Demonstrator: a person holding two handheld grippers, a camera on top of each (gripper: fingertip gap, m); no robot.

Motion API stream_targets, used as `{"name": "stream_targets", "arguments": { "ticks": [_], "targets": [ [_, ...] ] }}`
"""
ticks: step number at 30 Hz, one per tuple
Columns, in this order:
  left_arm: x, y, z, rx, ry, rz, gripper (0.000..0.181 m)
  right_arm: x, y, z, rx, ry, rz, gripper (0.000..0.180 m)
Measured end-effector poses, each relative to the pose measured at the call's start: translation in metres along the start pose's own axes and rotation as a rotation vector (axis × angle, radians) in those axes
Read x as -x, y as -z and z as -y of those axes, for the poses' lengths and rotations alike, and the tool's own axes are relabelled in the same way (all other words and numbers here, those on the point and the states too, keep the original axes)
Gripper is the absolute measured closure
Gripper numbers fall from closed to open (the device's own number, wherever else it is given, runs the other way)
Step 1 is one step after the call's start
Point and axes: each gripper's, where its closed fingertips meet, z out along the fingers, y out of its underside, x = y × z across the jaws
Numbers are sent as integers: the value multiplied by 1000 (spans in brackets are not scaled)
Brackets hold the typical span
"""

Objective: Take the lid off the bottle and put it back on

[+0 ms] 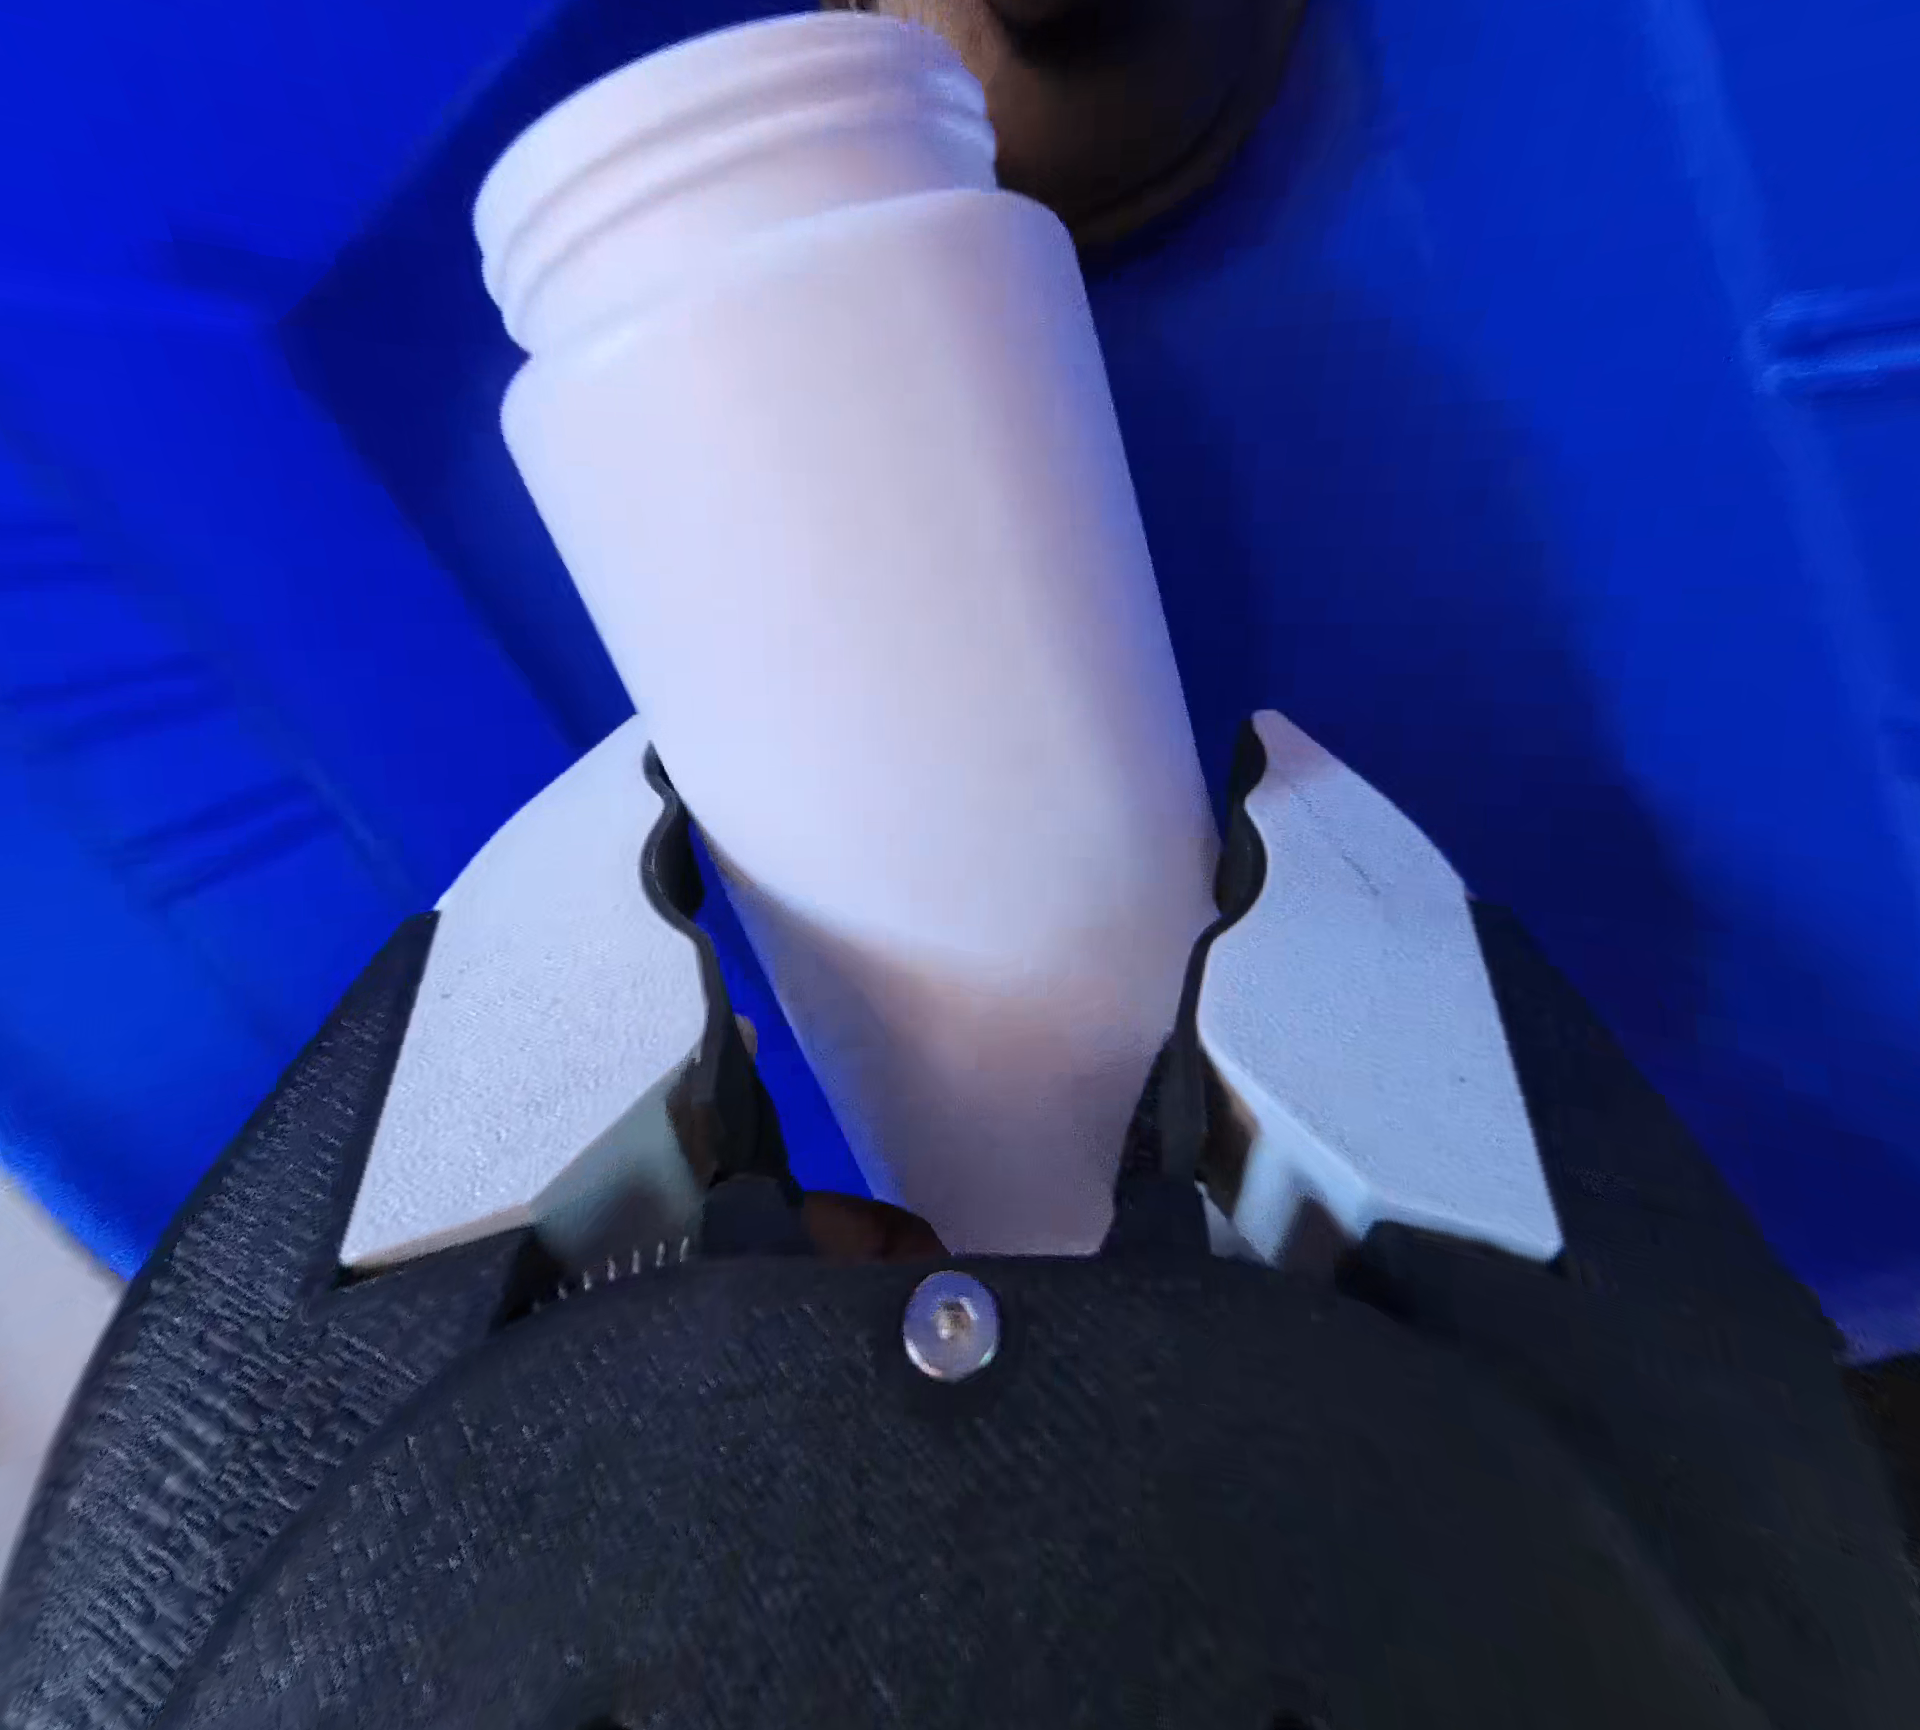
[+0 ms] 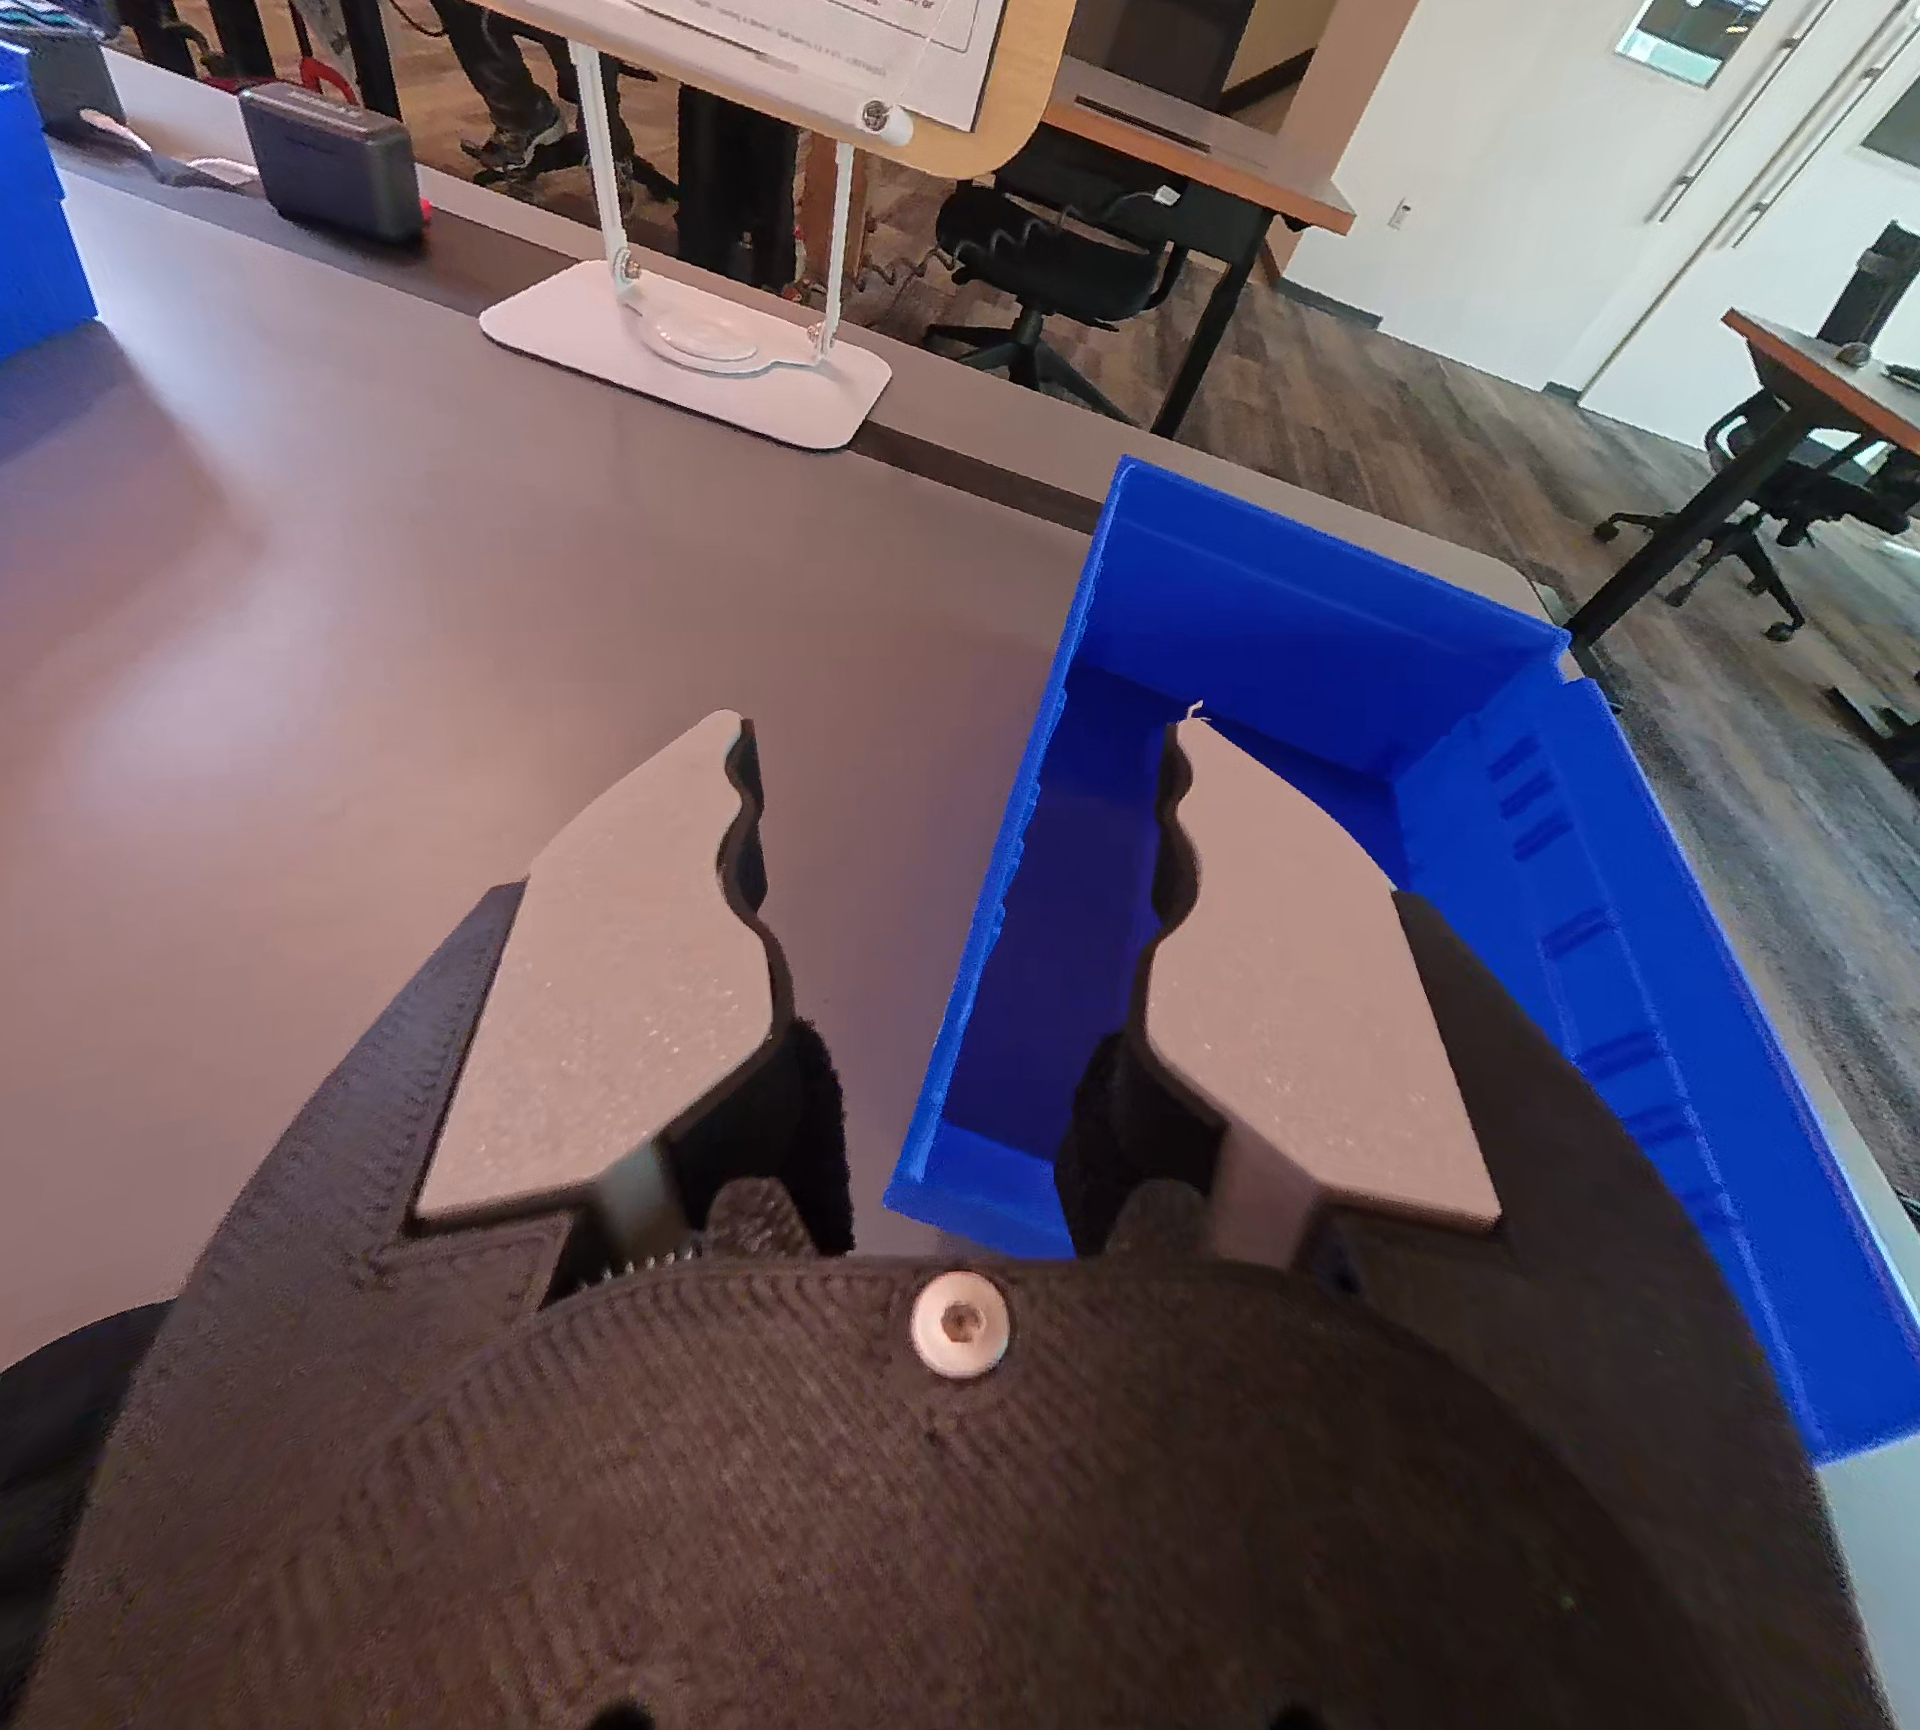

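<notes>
Bottle (image 1: 831, 537), white and lidless with bare threads, tilts left, pinched between the left gripper's (image 1: 945, 849) jaws against blue plastic. Right gripper (image 2: 961, 849) hovers spread and empty over a grey table (image 2: 520, 641) beside a blue bin (image 2: 1351, 620).

Grey table (image 2: 416, 641) left of blue bin (image 2: 1558, 901): open. White stand base (image 2: 686, 361) blocks far edge. Bin interior unobstructed.

The bottle (image 1: 831, 537) is blurred by motion, and its base is hidden between the left claw (image 1: 940, 807) fingers. A dark round object (image 1: 1122, 18) behind its neck is half covered and cannot be identified. The bin (image 2: 1351, 620) is cut off at the right edge and partly hidden by the right claw (image 2: 961, 724). The board (image 2: 997, 111) is cropped at the top.
</notes>
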Motion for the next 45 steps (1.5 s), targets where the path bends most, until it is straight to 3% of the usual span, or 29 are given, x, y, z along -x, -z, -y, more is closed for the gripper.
{"name": "stream_targets", "arguments": {
  "ticks": [5, 9, 11, 16, 21, 26, 33, 37, 40, 45],
  "targets": [
    [7, 15, 3, -126, -69, 79, 91, 10, -2, 2, 3, 27, 33, 108],
    [16, 53, 16, -397, -60, 164, 92, 41, -2, 21, -85, 45, 166, 116],
    [8, 83, 28, -617, -71, 169, 92, 72, -1, 34, -149, -8, 331, 117],
    [-56, 187, 50, -1172, -121, 57, 93, 136, 12, 70, -244, -98, 745, 113],
    [-125, 241, 51, -1398, -242, -40, 93, 145, 17, 103, -327, -59, 830, 110],
    [-204, 252, 49, -1477, -391, -190, 94, 159, 36, 132, -422, -36, 933, 95],
    [-287, 209, 42, -1400, -519, -369, 94, 182, 43, 141, -434, -20, 1064, 83],
    [-307, 194, 40, -1367, -565, -383, 94, 198, 39, 130, -388, 7, 1117, 80],
    [-317, 186, 38, -1348, -578, -406, 93, 208, 38, 121, -369, 22, 1152, 94],
    [-318, 172, 37, -1271, -567, -454, 93, 209, 30, 108, -338, 19, 1142, 95]
  ]
}}
